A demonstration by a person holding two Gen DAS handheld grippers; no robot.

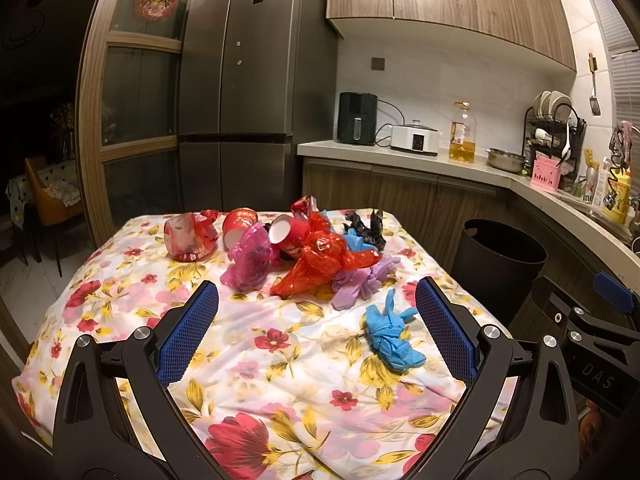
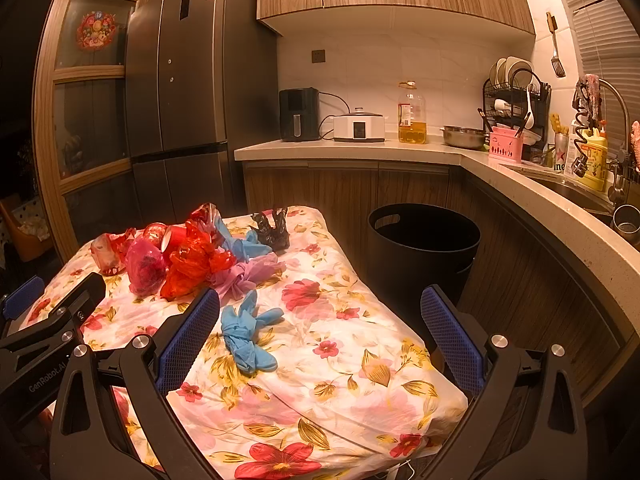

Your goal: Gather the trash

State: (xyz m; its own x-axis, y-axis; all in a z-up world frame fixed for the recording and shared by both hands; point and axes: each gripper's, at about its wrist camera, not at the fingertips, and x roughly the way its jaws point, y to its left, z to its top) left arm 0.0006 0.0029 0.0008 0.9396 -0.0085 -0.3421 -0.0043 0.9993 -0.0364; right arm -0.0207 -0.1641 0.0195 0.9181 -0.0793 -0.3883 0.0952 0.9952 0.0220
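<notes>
A heap of trash lies on the far half of the flowered tablecloth point(image 1: 280, 384): red plastic bags point(image 1: 316, 264), a pink bag point(image 1: 250, 258), red paper cups point(image 1: 290, 234), a black bag point(image 1: 366, 226) and a purple glove point(image 1: 360, 282). A crumpled blue glove point(image 1: 390, 338) point(image 2: 246, 334) lies alone, nearer to me. My left gripper point(image 1: 316, 300) hovers open over the cloth, short of the heap, nothing between its fingers. My right gripper point(image 2: 320, 306) is open too, the blue glove just inside its left finger. A black bin point(image 2: 422, 248) stands on the floor right of the table.
The counter point(image 2: 360, 150) runs along the back and right with an air fryer point(image 2: 299, 114), cooker, oil bottle point(image 2: 411, 114), steel bowl and dish rack point(image 2: 514, 96). A dark fridge point(image 1: 244, 88) stands behind the table. The bin point(image 1: 500, 258) sits between table and cabinets.
</notes>
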